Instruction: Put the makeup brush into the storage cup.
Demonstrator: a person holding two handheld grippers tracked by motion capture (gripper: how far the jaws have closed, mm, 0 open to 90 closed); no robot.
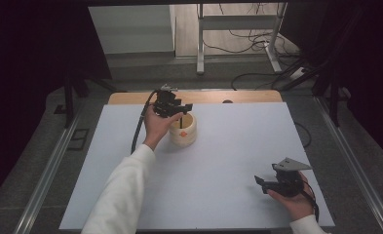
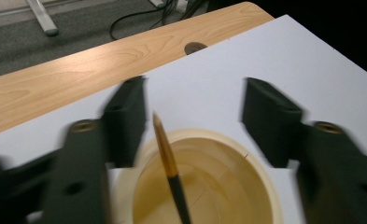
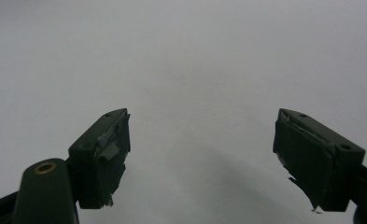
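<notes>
Brush [image 2: 169,163] upright in cream cup [image 2: 265,177], white mat [image 1: 228,146] around.

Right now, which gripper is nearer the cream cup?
Left. The left gripper hangs right over the cream cup; the right gripper sits far off near the table's front edge.

White sleeves [image 1: 123,190]; black tools [image 1: 179,108], brass screw eyelets, trailing black cable [image 1: 139,127].

Brush [image 2: 171,170] base cut off; tool [image 2: 193,121] blurred
</notes>
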